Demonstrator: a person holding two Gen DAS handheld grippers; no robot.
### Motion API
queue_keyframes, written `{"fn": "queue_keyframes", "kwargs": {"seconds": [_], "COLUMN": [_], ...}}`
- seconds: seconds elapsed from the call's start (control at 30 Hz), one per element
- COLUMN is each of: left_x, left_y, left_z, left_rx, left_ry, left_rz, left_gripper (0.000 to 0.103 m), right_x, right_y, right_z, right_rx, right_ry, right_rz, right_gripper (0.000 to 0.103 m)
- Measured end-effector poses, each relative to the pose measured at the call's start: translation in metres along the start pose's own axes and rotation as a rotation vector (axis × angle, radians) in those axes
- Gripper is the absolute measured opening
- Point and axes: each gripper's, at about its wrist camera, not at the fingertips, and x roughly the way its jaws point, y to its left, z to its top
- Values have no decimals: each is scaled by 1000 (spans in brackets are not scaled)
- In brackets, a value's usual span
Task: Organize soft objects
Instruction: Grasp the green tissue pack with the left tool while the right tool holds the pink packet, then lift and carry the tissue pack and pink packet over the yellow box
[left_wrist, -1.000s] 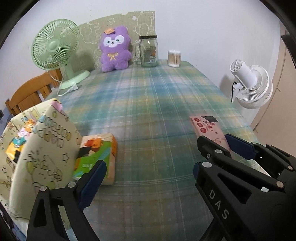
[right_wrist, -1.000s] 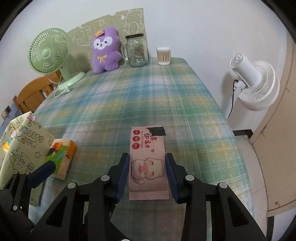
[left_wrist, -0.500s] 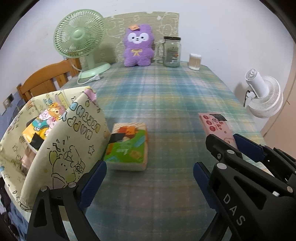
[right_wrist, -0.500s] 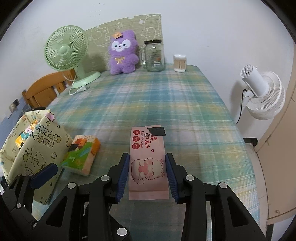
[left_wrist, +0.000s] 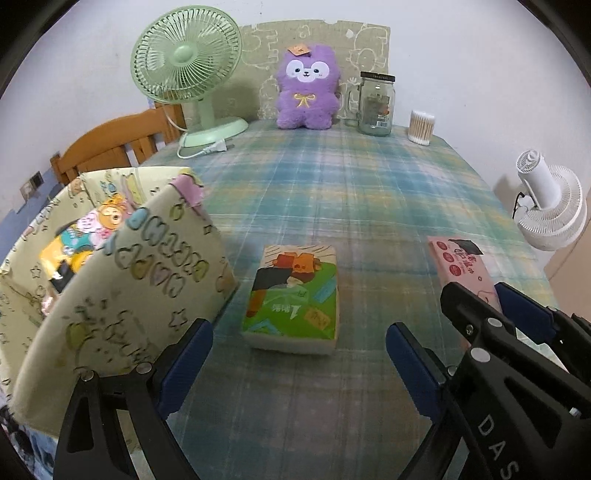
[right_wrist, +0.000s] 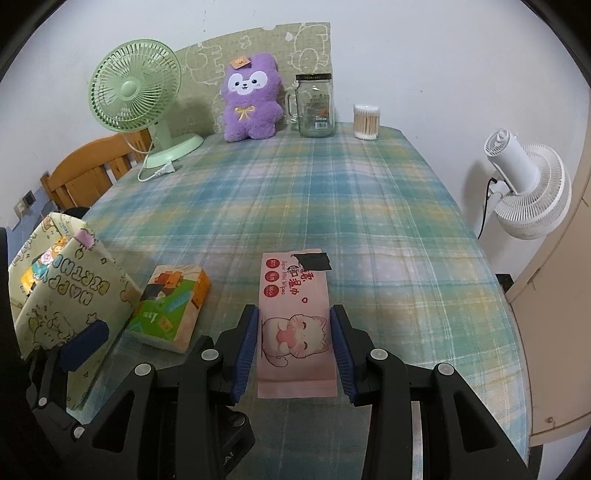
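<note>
Your right claw (right_wrist: 293, 345) has its blue pads clamped on both long sides of the pink wipes pack (right_wrist: 295, 314), gripped near its lower end so the rest juts forward, ready to carry. Your left claw (left_wrist: 299, 356) stands wide open and empty, lined up on the green tissue pack (left_wrist: 293, 297), which lies flat on the plaid surface (left_wrist: 369, 192) just beside the yellow fabric bag (left_wrist: 122, 280). That bag gapes open with packs already inside, likely the destination for both.

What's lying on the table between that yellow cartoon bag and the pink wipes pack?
A green and orange tissue pack lies flat between the yellow bag and the pink wipes pack, close beside the bag. The right wrist view shows it best.
</note>
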Motion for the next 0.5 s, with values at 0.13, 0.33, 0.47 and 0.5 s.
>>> {"fn": "queue_keyframes", "kwargs": {"seconds": [0.13,0.33,0.47,0.5], "left_x": [14,28,27,26], "left_y": [1,6,7,7], "left_z": [4,7,7,6], "left_rx": [9,-11,-8,-5], "left_ry": [46,83,76,75], "left_rz": [-49,-52,-57,-60], "left_gripper": [86,58,52,52], "right_x": [7,16,16,16], "right_y": [2,7,8,8], "right_z": [4,6,6,6], "right_rx": [-4,3,3,3], "right_ry": [13,23,24,24], "right_rz": [-12,-4,-7,-9], "right_gripper": [43,43,43,43]}}
